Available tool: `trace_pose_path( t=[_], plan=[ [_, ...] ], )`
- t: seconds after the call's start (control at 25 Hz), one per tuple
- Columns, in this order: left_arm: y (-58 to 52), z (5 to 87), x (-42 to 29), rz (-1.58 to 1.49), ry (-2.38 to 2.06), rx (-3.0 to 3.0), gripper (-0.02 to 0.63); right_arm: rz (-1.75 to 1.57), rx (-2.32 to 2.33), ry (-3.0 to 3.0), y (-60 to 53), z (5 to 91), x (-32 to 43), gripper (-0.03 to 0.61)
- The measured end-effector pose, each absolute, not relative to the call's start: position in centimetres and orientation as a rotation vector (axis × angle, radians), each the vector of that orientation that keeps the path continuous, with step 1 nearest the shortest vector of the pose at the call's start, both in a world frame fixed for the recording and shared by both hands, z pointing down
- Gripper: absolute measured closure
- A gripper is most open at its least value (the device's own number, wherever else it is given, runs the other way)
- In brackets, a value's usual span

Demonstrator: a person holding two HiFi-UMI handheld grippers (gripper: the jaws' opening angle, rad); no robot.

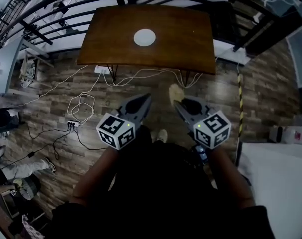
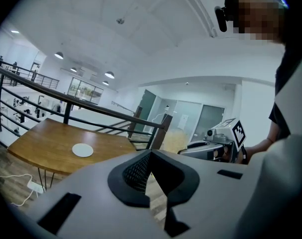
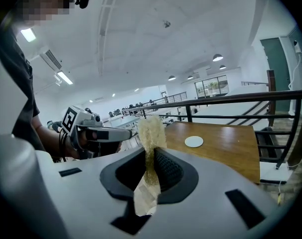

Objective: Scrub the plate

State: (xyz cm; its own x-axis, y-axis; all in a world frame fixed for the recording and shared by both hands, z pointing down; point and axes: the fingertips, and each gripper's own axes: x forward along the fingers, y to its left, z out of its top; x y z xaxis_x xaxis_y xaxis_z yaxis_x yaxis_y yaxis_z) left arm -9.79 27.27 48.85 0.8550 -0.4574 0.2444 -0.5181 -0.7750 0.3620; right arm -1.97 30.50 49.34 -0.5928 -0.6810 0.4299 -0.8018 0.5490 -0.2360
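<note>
With right tool (image 3: 152, 156), pinching what looks like a yellowish pad (image 3: 151, 131); with left tool (image 2: 150, 156), shut on nothing. Well apart from plate (image 1: 144, 37) on table (image 1: 191, 34).

White plate (image 1: 144, 37), brown wood-grain surface (image 1: 191, 44), pale yellow scrub pad (image 3: 150, 133), black-and-white checked marker cubes (image 1: 116, 130), grey-brown plank floor (image 1: 270, 93).

Wooden table (image 1: 181, 44), black railing (image 2: 67, 112), white power strip (image 1: 72, 125), plank floor (image 1: 270, 93)
</note>
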Motion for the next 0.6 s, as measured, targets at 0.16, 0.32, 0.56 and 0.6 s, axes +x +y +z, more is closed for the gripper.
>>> trace_pose_path(
  t=[0.16, 0.32, 0.56, 0.6],
  plan=[
    [28.8, 48.8, -9.6, 0.194, -0.751, 2.609, 0.604, 0.586, 1.209, -2.516, 32.0, 49.5, -2.0, 0.525],
    [29.4, 48.9, -9.9, 0.187, -0.779, 2.598, 0.604, 0.561, 1.22, -2.527, 32.4, 49.4, -2.2, 0.526],
    [29.7, 48.7, -10.5, 0.185, -0.802, 2.59, 0.604, 0.572, 1.194, -2.543, 32.7, 49.5, -2.8, 0.525],
    [29.7, 48.7, -10.6, 0.185, -0.807, 2.589, 0.604, 0.571, 1.187, -2.548, 32.7, 49.6, -3.0, 0.526]
  ],
)
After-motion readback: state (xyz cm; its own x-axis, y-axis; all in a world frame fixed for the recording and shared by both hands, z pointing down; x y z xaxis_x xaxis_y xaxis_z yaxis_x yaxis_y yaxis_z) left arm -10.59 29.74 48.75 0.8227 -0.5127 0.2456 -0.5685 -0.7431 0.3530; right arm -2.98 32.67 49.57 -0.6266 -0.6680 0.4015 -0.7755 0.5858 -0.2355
